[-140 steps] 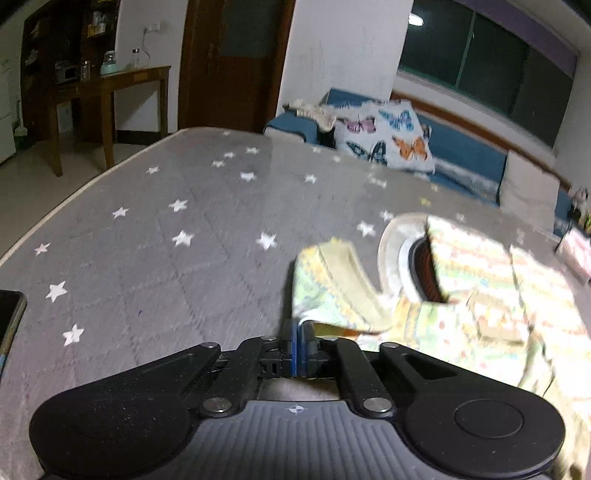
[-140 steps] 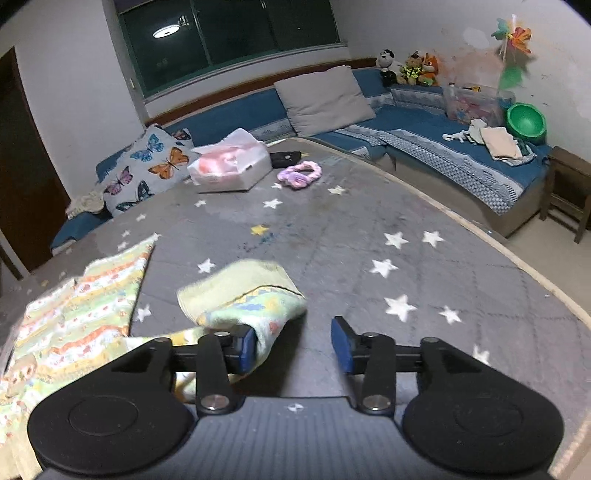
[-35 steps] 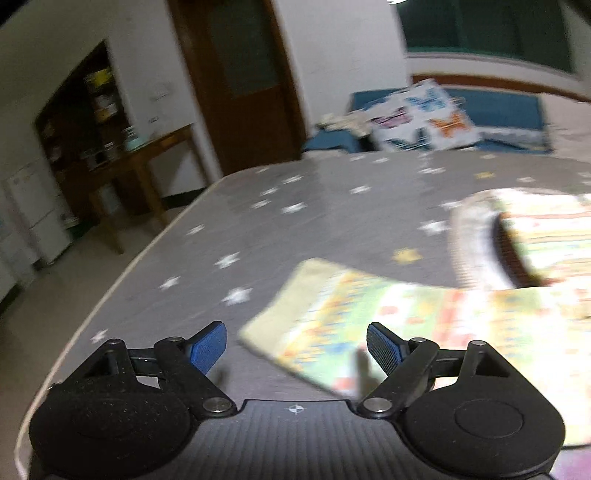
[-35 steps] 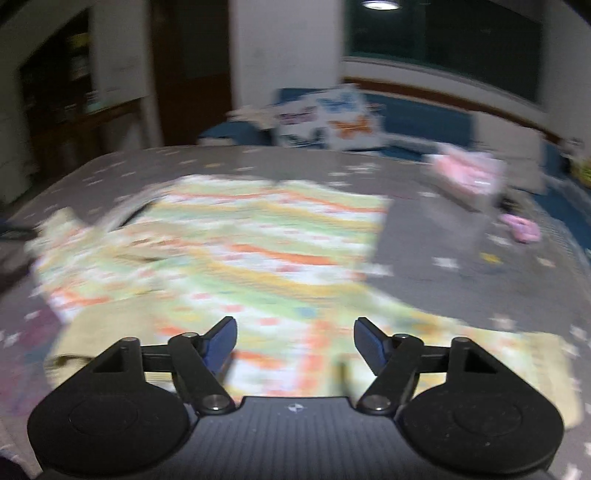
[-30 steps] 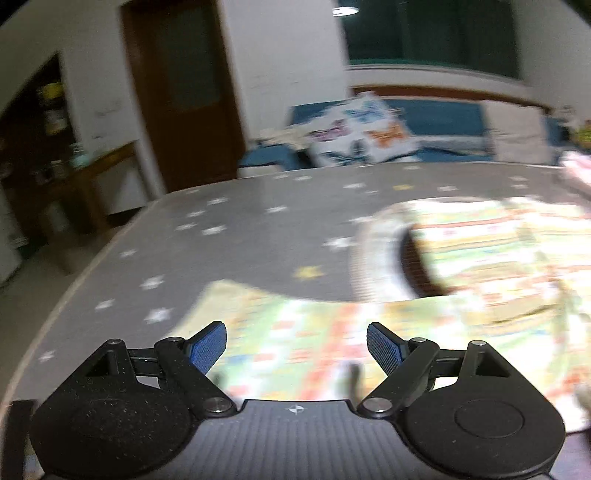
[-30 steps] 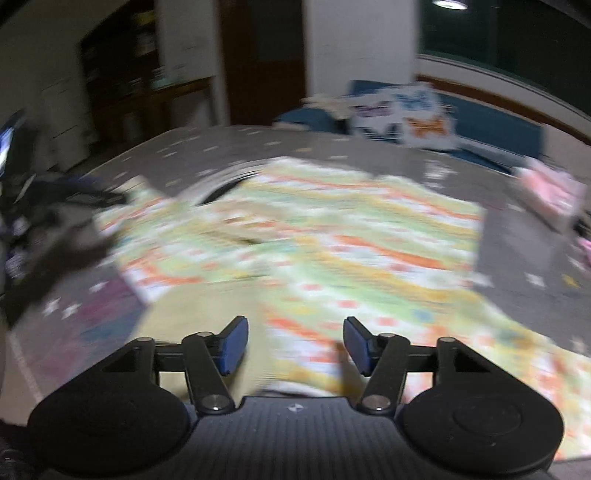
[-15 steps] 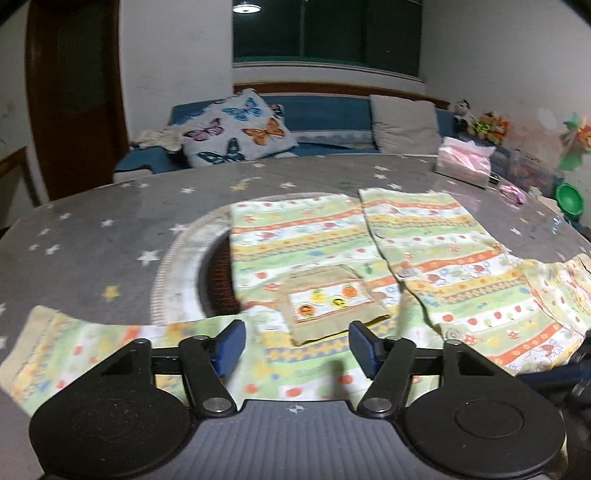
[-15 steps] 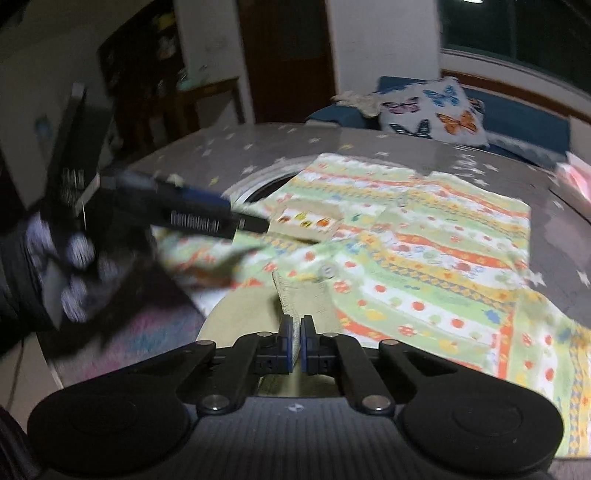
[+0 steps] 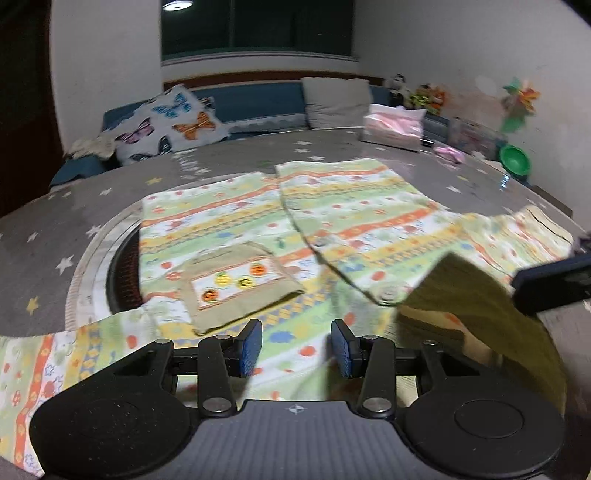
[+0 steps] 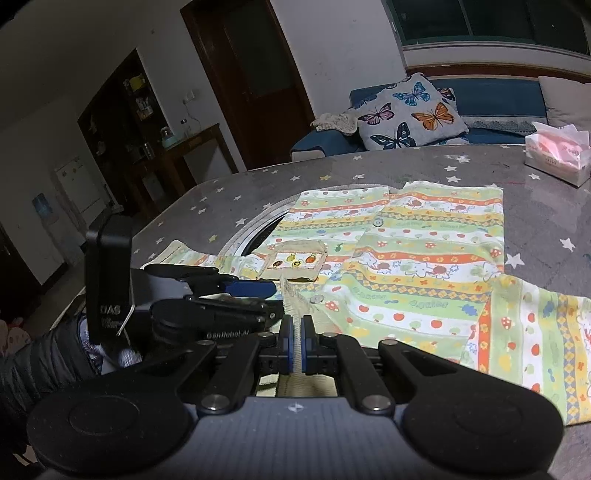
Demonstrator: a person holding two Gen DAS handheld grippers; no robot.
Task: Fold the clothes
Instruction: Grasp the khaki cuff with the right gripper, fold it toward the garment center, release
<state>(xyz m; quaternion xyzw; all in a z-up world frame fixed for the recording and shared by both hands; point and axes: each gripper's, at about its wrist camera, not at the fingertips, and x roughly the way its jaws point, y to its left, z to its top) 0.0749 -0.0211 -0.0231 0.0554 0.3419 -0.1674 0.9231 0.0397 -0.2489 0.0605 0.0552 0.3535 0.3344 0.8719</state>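
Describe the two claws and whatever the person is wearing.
Both claws are matte black with a ribbed grey base, two round side discs, silver screws and blue finger pads: left claw, right claw. In the right view the left unit carries an upright black block lettered "DAS", and white lettering on its arm. A dark quilted sleeve shows behind it.

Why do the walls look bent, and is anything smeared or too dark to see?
Both views are fisheye, so edges curve. Left wrist view: the lifted collar is motion-blurred and a ceiling lamp glares. Right wrist view: sharper; the left side of the room is dim.
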